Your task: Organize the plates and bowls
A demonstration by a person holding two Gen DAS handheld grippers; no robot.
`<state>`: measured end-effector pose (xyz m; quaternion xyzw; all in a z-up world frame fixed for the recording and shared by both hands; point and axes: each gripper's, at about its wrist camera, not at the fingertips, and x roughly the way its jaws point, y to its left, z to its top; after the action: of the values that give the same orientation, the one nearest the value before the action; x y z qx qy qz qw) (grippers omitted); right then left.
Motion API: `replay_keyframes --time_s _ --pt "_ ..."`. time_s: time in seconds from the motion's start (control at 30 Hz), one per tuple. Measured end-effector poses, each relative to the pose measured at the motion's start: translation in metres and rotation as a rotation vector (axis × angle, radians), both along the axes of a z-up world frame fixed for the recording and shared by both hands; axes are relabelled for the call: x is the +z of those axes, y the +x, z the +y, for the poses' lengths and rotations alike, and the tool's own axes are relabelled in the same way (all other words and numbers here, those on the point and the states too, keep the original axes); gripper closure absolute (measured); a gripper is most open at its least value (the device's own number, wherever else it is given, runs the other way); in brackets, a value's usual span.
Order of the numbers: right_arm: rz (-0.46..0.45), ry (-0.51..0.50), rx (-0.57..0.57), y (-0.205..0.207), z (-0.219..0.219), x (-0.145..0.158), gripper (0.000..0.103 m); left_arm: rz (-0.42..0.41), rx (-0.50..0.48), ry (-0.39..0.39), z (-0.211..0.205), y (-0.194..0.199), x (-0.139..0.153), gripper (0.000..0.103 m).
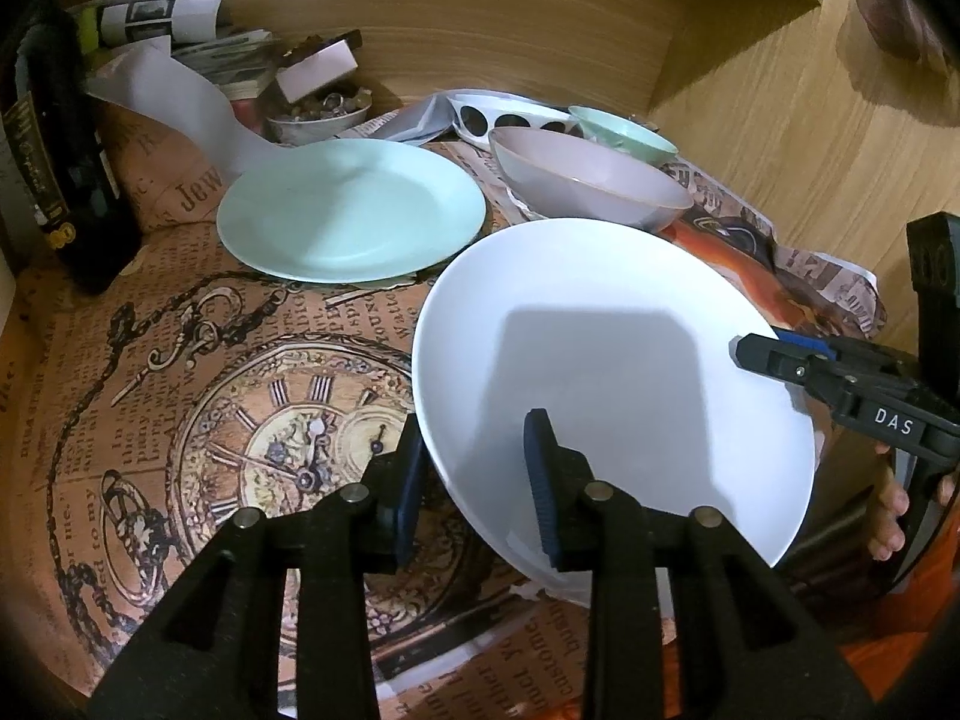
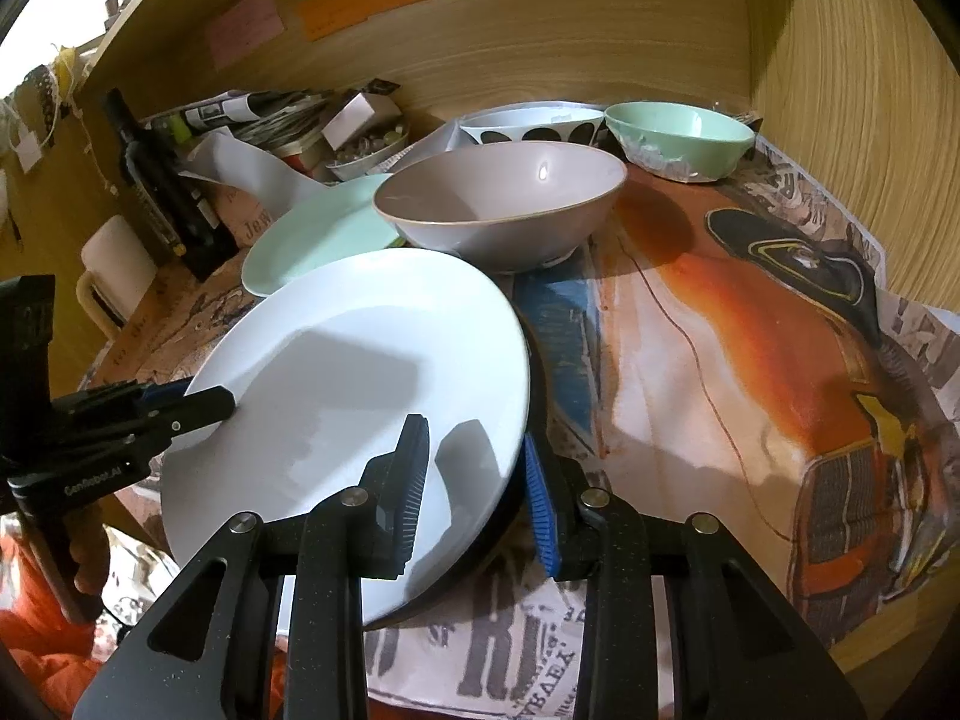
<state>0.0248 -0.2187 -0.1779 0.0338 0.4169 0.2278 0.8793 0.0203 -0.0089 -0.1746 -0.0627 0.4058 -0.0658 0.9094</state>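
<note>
A white plate (image 1: 600, 330) (image 2: 360, 348) is held tilted above the paper-covered table, near its front edge. My left gripper (image 1: 474, 426) straddles the plate's left rim, one pad under the edge and one on the upper face. In the right wrist view it (image 2: 210, 402) reaches in from the left. My right gripper (image 2: 474, 432) clamps the plate's right rim and shows at the right (image 1: 756, 351) in the left wrist view. Behind the white plate lie a mint plate (image 1: 351, 210) (image 2: 312, 234) and a grey-pink bowl (image 1: 588, 186) (image 2: 498, 204).
A mint bowl (image 2: 678, 138) and a black-dotted white bowl (image 2: 534, 126) stand at the back by the wooden wall. A dark bottle (image 1: 60, 150), papers, a trinket dish (image 1: 318, 114) and a white mug (image 2: 117, 264) crowd the left. A person's fingers (image 1: 894, 510) grip the right handle.
</note>
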Motion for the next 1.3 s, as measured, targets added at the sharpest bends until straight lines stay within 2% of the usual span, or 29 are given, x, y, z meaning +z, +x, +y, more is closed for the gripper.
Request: replay_keyframes --time_s 0.13,0.3,0.4,0.6,0.8,1.03,1.1,1.2,1.3 --pt "-0.047 -0.076 -0.031 -0.005 0.002 0.002 0.074 -0.002 -0.012 0.033 -0.006 0.001 -0.001 0.068" --pt "-0.092 -0.084 -0.031 -0.009 0.001 0.008 0.074 -0.004 -0.01 0.027 -0.005 0.003 -0.002 0.067" --pt "-0.096 -0.068 -0.033 -0.007 0.001 0.011 0.074 -0.01 -0.007 0.004 -0.001 0.003 0.0 0.067" --pt "-0.09 -0.003 -0.026 0.0 0.001 0.02 0.074 -0.088 0.023 0.047 0.005 -0.006 0.018 0.063" --pt "-0.104 0.05 -0.006 0.006 0.006 0.034 0.07 -0.191 0.08 0.065 0.023 -0.017 0.044 0.05" --pt "-0.174 0.1 0.027 0.016 0.017 0.065 0.068 -0.283 0.148 0.076 0.051 -0.022 0.071 0.033" --pt "-0.199 0.11 0.033 0.021 0.02 0.075 0.068 -0.297 0.173 0.084 0.061 -0.02 0.076 0.029" --pt "-0.232 0.121 0.037 0.03 0.024 0.089 0.064 -0.307 0.203 0.079 0.074 -0.017 0.079 0.018" --pt "-0.259 0.133 0.042 0.041 0.027 0.101 0.062 -0.316 0.231 0.083 0.087 -0.013 0.083 0.013"
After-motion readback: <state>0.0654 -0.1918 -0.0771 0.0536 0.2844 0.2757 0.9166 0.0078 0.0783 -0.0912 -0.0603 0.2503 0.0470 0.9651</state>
